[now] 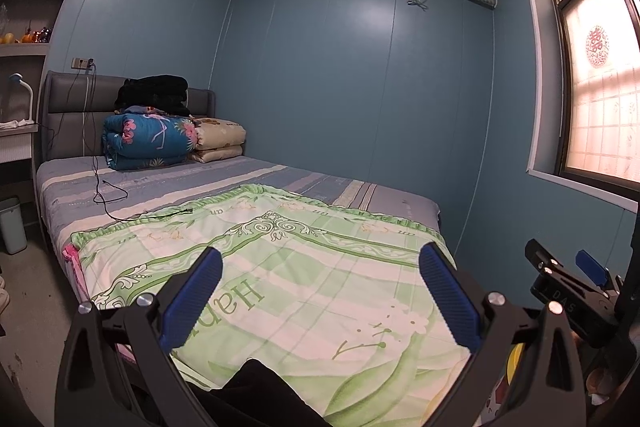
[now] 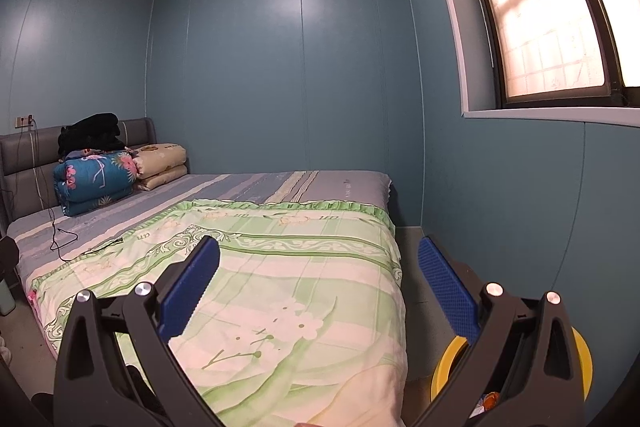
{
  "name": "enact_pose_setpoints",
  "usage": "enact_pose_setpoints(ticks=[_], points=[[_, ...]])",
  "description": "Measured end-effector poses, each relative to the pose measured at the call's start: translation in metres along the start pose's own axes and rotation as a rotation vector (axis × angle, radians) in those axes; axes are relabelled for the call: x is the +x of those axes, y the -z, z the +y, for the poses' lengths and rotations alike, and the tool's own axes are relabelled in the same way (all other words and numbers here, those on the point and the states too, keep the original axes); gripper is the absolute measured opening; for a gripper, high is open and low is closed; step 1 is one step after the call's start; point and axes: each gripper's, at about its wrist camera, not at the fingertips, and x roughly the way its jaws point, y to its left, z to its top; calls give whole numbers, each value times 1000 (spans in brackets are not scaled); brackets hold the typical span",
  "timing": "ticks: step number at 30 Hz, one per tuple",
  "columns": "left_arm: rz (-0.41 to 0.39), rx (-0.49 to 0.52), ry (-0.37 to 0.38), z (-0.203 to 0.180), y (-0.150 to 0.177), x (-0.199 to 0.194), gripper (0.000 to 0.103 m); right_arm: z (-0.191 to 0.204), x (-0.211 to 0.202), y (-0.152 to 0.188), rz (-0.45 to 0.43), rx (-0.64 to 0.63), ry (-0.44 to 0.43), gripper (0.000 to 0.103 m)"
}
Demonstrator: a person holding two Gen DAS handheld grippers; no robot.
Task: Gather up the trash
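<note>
My left gripper (image 1: 322,251) is open and empty, held over the foot of a bed covered by a green and white quilt (image 1: 304,279). To its right, the right gripper (image 1: 568,279) shows from the side. In the right wrist view my right gripper (image 2: 318,243) is also open and empty, over the quilt's (image 2: 288,267) right edge. A yellow-rimmed round container (image 2: 442,371) stands on the floor at the bed's right corner, with something orange (image 2: 491,399) inside it. I see no loose trash on the quilt. A pale bin (image 1: 12,223) stands on the floor left of the bed.
Folded quilts (image 1: 148,139) and dark clothes (image 1: 154,93) are stacked at the headboard. A black cable (image 1: 106,193) trails across the striped sheet. A dark shape (image 1: 256,387) lies at the quilt's near edge. Blue walls and a window (image 2: 540,19) close in the right side.
</note>
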Motion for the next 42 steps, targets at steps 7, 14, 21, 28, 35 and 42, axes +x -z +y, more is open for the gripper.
enact_pose_setpoints(ticks=[7, 14, 21, 28, 35, 42], points=[[2, -1, 0, 2, 0, 2, 95, 0, 1, 2, 6, -2, -1, 95], [1, 5, 3, 2, 1, 1, 95, -1, 2, 3, 11, 0, 1, 95], [4, 5, 5, 1, 2, 2, 95, 0, 2, 5, 16, 2, 2, 95], [16, 2, 14, 0, 4, 5, 95, -1, 4, 5, 28, 4, 2, 95], [18, -2, 17, 1, 5, 7, 95, -2, 6, 5, 34, 8, 2, 95], [27, -5, 20, 0, 6, 8, 95, -4, 7, 5, 37, 11, 5, 95]])
